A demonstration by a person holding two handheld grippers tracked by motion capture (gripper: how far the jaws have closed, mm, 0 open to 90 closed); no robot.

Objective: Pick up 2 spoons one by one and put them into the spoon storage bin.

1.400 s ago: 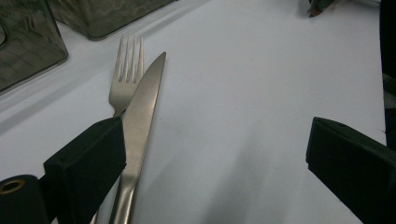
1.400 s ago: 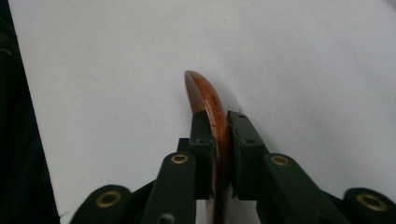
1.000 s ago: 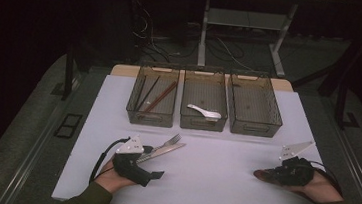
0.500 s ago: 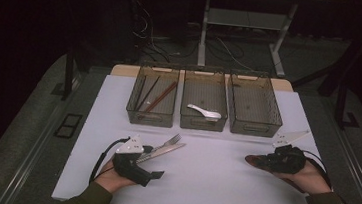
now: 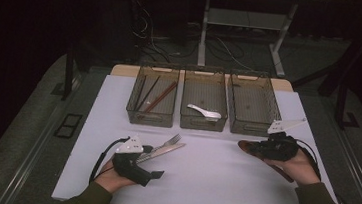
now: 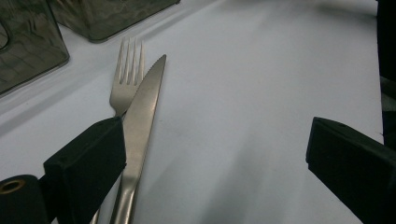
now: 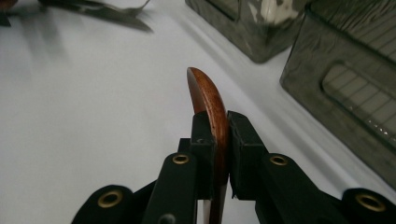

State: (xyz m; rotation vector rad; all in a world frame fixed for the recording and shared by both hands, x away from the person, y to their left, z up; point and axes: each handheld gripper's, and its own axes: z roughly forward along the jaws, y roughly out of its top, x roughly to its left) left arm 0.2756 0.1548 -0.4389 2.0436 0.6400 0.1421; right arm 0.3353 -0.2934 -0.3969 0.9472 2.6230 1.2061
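A metal fork [image 6: 125, 81] and a knife [image 6: 145, 105] lie side by side on the white mat [image 5: 211, 180], left of centre. My left gripper [image 5: 155, 161] rests on the mat beside their handles, jaws wide open and holding nothing; in the left gripper view [image 6: 215, 154] one jaw stands right over the handles. At the right, my right gripper [image 5: 263, 149] is shut on a brown wooden spoon [image 7: 208, 93]. That spoon [image 5: 247, 147] is held a little above the mat, bowl pointing left, just in front of the right-hand tray [image 5: 250, 127].
Three clear plastic trays stand in a row at the back of the mat. The left tray [image 5: 149, 119] holds chopsticks [image 5: 159, 96], the middle tray [image 5: 202, 124] a white spoon [image 5: 204, 112]. Dark floor, cables and table legs lie beyond.
My right hand has carried the wooden spoon away from the near edge toward the trays, slightly left and up. The left hand, fork and knife have stayed put.
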